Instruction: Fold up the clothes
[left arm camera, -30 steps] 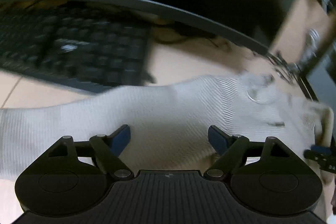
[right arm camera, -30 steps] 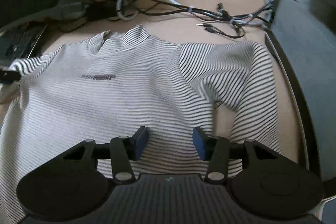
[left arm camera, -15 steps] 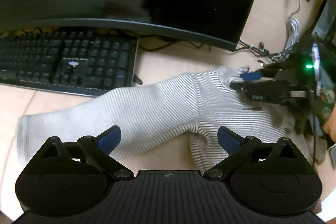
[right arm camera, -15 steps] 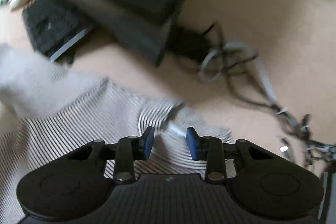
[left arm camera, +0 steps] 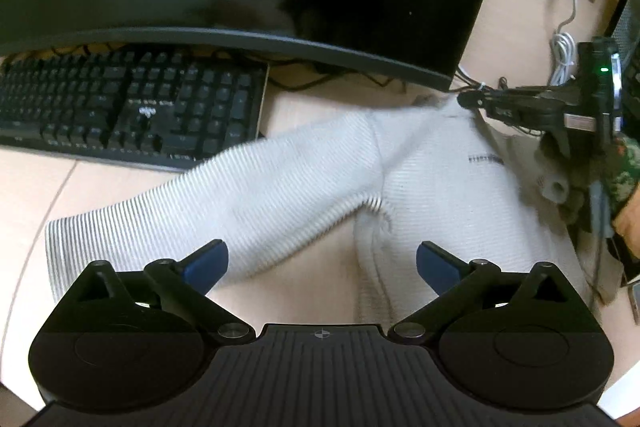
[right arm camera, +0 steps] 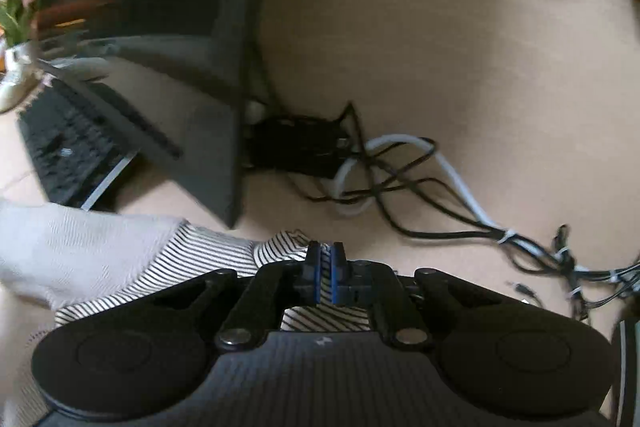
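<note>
Right wrist view: my right gripper, blue pads pressed together, pinching the neck edge of the striped shirt. Beyond it, a tangle of cables and a black box on the tan desk; monitor and keyboard to the left.

Left wrist view: my left gripper, jaws spread wide, holding nothing, above bare desk in the gap between sleeve and body. Shirt flat on the desk, one sleeve stretched out leftward, its upper edge just beside the keyboard. Monitor behind. Right gripper at the collar, upper right.
</note>
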A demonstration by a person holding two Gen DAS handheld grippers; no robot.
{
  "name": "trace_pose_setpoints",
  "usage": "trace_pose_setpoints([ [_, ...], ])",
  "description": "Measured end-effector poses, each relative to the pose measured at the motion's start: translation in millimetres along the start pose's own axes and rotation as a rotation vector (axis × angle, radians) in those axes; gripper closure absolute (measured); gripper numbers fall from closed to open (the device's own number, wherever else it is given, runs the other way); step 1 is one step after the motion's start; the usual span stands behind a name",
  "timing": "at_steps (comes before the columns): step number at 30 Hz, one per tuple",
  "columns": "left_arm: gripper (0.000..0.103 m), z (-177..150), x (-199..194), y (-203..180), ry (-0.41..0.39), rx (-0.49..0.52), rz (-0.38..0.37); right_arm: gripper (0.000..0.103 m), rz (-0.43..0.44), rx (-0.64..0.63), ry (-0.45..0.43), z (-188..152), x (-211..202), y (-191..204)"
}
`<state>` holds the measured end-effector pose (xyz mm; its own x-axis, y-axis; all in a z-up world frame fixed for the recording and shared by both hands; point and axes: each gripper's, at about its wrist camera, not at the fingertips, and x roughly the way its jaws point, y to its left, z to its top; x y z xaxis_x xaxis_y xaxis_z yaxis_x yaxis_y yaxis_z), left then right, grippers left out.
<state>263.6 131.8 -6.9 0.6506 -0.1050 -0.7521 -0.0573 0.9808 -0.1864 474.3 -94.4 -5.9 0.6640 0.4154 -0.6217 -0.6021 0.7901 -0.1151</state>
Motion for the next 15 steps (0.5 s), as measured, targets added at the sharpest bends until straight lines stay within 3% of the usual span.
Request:
trace_pose_setpoints([
  [5, 0.000, -14, 9, -5, 0.063, 0.003, -0.046, 0.097, -0.014, 0.033, 0.126, -22, 39, -3],
  [7, 0.000, -20, 9, -8, 0.080, 0.019, -0.079, 0.095, -0.033, 0.050, 0.114, -27, 30, -3],
  [12, 0.002, -36, 9, -26, 0.095, 0.127, -0.205, 0.087, -0.012, 0.086, -0.007, -37, -62, -10],
  [15, 0.022, -44, 20, -35, 0.130, 0.173, -0.238, 0.079, 0.017, 0.082, -0.008, -63, -120, -5],
])
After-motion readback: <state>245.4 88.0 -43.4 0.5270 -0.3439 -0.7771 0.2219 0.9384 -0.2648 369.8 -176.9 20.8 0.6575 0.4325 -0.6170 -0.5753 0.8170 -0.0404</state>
